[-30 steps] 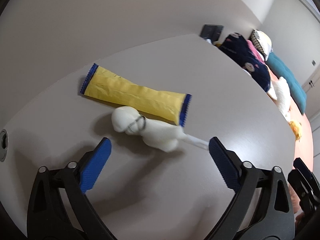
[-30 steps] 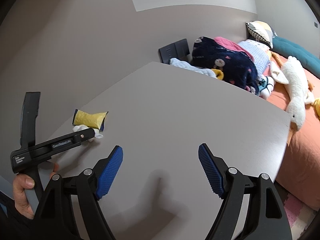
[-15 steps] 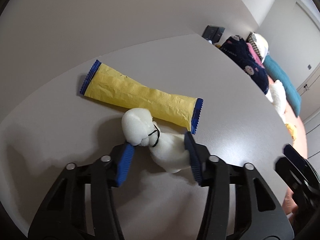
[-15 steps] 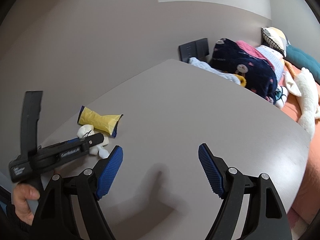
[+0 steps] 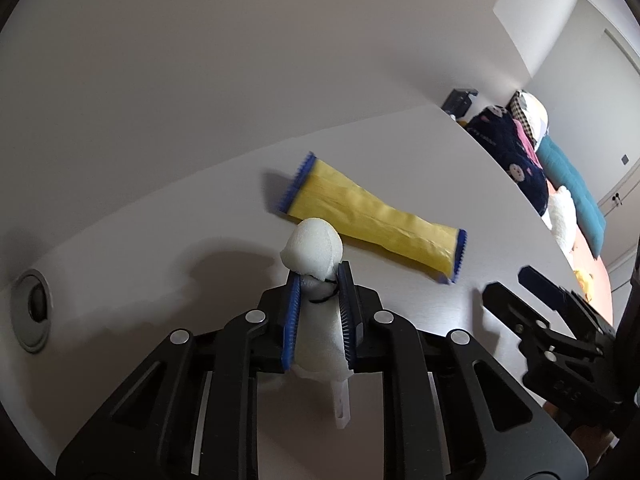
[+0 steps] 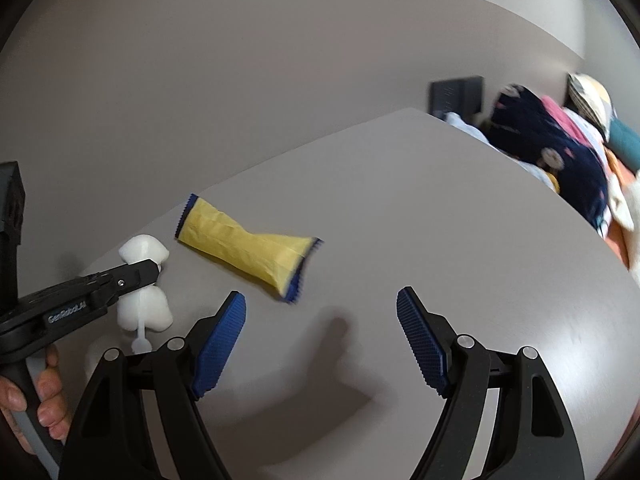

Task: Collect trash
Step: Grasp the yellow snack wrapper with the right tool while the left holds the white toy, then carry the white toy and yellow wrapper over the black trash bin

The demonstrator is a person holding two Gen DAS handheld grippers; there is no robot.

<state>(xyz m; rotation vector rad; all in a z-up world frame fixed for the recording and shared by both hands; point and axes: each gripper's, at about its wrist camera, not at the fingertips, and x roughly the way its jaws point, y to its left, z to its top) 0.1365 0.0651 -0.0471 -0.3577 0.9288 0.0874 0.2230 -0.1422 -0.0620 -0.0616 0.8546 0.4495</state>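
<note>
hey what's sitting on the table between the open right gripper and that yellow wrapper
Nothing: in the right wrist view only bare grey table and a shadow lie between the right gripper and the yellow wrapper.

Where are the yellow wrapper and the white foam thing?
yellow wrapper [image 6: 244, 250], right wrist view, middle of its crinkled body.
white foam thing [image 5: 316, 246], left wrist view, rounded top above the pads.

You are looking at a crinkled, matt yellow wrapper [image 5: 376, 216] lying on a smooth matt grey table [image 5: 400, 140]; ribbed blue pads [image 5: 292, 320] are pinching soft white foam [image 5: 316, 248].
</note>
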